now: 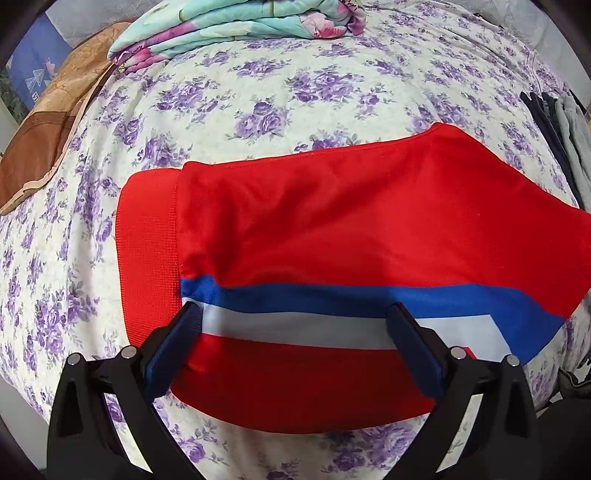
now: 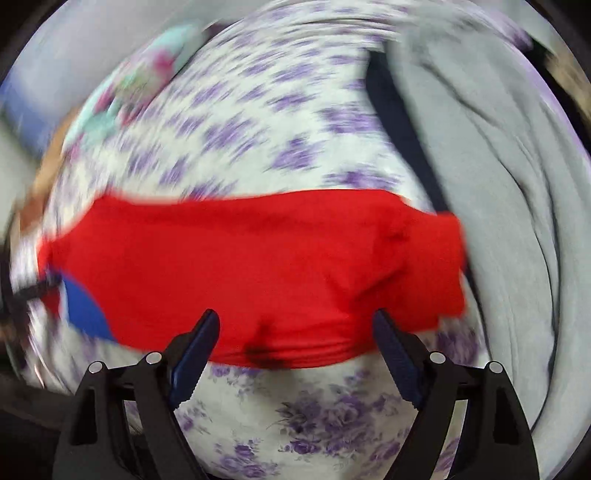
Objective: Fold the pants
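The red pants [image 1: 332, 221], with a blue and white side stripe [image 1: 332, 299] and a ribbed waistband [image 1: 147, 251] at the left, lie folded on the flowered bed sheet [image 1: 258, 92]. My left gripper [image 1: 295, 317] is open, its fingers spread over the striped near edge of the pants. In the blurred right wrist view the pants [image 2: 258, 266] lie across the middle. My right gripper [image 2: 295, 325] is open, with its fingertips over the near red edge. Nothing is held.
A folded turquoise flowered blanket [image 1: 240, 26] lies at the far side. A brown cushion [image 1: 44, 140] is at the far left. Grey clothing [image 2: 498, 184] and a dark garment [image 2: 399, 122] lie to the right of the pants.
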Demonstrator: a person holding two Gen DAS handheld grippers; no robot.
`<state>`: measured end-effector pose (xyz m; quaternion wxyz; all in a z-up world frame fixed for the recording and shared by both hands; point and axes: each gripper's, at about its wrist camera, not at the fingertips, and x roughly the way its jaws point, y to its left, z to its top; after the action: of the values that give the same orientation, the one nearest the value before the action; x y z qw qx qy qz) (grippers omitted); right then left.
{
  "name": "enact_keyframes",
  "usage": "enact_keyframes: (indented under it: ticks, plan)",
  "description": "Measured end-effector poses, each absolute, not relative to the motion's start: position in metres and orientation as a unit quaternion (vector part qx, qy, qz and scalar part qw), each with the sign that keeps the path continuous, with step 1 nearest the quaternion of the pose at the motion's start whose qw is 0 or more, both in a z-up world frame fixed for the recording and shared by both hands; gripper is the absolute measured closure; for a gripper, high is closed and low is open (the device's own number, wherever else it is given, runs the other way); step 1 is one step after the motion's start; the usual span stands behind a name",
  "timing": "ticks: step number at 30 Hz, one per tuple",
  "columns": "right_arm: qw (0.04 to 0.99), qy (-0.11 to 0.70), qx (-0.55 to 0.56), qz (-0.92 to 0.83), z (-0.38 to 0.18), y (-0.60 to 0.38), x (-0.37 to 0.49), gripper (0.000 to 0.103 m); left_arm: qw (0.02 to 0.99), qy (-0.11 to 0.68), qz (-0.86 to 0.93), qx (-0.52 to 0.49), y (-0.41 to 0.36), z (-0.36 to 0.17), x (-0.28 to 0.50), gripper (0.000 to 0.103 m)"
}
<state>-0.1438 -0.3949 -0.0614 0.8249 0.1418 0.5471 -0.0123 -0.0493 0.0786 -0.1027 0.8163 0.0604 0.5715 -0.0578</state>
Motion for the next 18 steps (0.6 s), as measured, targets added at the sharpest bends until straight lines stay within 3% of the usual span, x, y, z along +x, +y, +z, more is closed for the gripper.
enact_keyframes:
  ticks: [6, 18]
  plan:
    - [0.782, 0.528, 0.322, -0.074, -0.089, -0.447, -0.178, 0.015, 0.814, 0.575, -0.065, 0.045, 0.086, -0.092, -0.046, 0.005]
    - [0.774, 0.492, 0.393, -0.069, -0.112, -0.454, -0.169, 0.008, 0.834, 0.543, -0.094, 0.023, 0.06, -0.052, -0.046, 0.005]
